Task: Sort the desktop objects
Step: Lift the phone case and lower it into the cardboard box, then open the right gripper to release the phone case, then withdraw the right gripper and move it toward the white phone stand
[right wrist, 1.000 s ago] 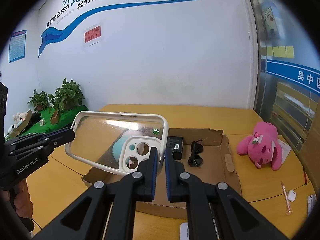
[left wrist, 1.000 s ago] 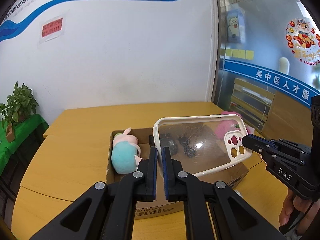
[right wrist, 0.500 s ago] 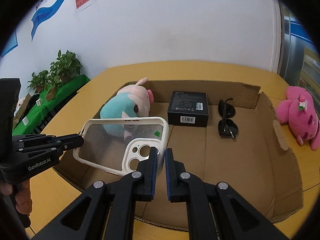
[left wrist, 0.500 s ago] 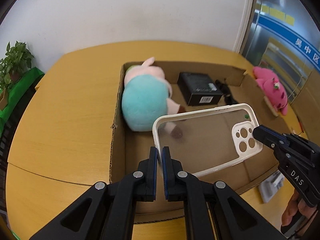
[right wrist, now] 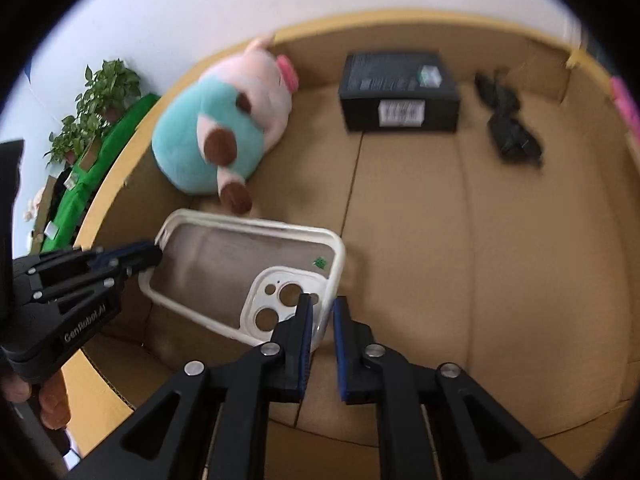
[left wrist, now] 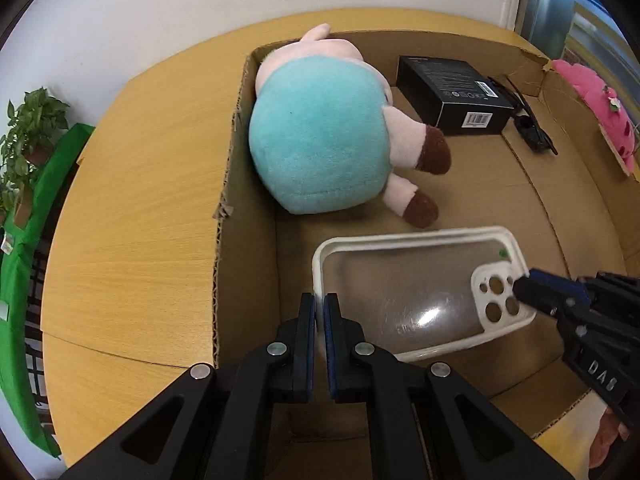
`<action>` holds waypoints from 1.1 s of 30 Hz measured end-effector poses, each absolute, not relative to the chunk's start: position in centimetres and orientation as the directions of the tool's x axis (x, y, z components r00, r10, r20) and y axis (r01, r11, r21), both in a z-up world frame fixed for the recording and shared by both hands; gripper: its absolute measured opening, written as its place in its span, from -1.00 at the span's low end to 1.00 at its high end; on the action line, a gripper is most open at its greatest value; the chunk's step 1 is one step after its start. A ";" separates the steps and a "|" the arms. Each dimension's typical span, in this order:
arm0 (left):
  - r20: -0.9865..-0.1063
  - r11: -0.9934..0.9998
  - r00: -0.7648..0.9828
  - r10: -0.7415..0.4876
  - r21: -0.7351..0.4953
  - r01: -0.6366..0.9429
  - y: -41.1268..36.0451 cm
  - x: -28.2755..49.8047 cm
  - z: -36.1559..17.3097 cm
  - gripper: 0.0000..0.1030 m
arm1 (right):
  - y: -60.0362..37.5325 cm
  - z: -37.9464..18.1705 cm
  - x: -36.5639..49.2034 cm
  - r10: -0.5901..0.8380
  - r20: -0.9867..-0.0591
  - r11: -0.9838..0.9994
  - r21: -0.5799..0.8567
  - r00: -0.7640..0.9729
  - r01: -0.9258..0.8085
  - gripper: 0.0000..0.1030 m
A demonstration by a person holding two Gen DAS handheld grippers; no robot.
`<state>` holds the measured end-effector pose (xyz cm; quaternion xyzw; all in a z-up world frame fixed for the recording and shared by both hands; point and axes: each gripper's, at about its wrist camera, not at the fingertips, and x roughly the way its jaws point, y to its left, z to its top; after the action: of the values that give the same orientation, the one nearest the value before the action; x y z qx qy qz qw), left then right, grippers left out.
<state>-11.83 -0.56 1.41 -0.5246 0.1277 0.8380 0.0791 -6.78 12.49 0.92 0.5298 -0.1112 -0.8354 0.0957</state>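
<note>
A clear phone case (left wrist: 404,284) with a white rim hangs low inside the cardboard box (left wrist: 224,216), near its front left corner. My left gripper (left wrist: 319,305) is shut on the case's left end. My right gripper (right wrist: 322,308) holds the camera-cutout end of the phone case (right wrist: 240,264); its jaws stand a little apart around the rim. In the box lie a teal and pink plush pig (left wrist: 320,136), a black carton (left wrist: 452,94) and black sunglasses (left wrist: 528,128). The pig (right wrist: 216,120), carton (right wrist: 400,92) and sunglasses (right wrist: 508,120) also show in the right wrist view.
The box stands on a wooden table (left wrist: 136,208). A pink plush toy (left wrist: 596,104) lies outside the box at the right. Potted plants on a green cloth (left wrist: 24,140) stand beyond the table's left edge. A white wall is behind.
Both grippers have carried the phone case down from above the box into it, close to its floor. The right gripper's jaws have parted slightly.
</note>
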 end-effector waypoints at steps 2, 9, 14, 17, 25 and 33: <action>-0.877 -0.963 -0.480 -0.023 0.149 -0.225 -0.7 -11.3 2.1 -0.84 | 12.3 1.0 -6.4 -0.262 -0.864 -0.963 0.266 -0.431 0.051 -0.37; -0.574 -0.993 -0.813 0.102 -0.006 -0.120 -3.2 -2.1 9.2 0.59 | 13.9 6.4 -0.5 -0.077 -0.753 -0.995 0.102 -0.654 -0.001 0.45; -0.425 -0.972 -0.879 0.216 -0.179 -0.152 -3.6 3.6 12.1 0.76 | 15.1 9.1 3.2 -0.025 -0.695 -0.999 0.043 -0.718 -0.006 0.52; -0.425 -0.976 -0.879 0.217 -0.126 -0.180 -2.1 4.6 12.8 0.76 | 15.4 10.3 4.7 -0.001 -0.671 -1.000 0.007 -0.741 -0.005 0.52; -0.416 -0.979 -0.886 0.203 -0.065 -0.194 0.1 6.8 12.9 0.76 | 15.4 12.0 7.2 0.015 -0.627 -0.999 -0.049 -0.779 0.020 0.52; -0.436 -0.985 -0.883 0.171 -0.071 -0.155 0.4 7.1 12.6 0.76 | 16.1 12.1 8.3 0.009 -0.619 -0.999 -0.032 -0.786 0.014 0.52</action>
<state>7.09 0.42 12.62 -0.2263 -0.0170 0.9703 0.0840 8.32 16.07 12.11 0.3274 0.0176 -0.9447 0.0014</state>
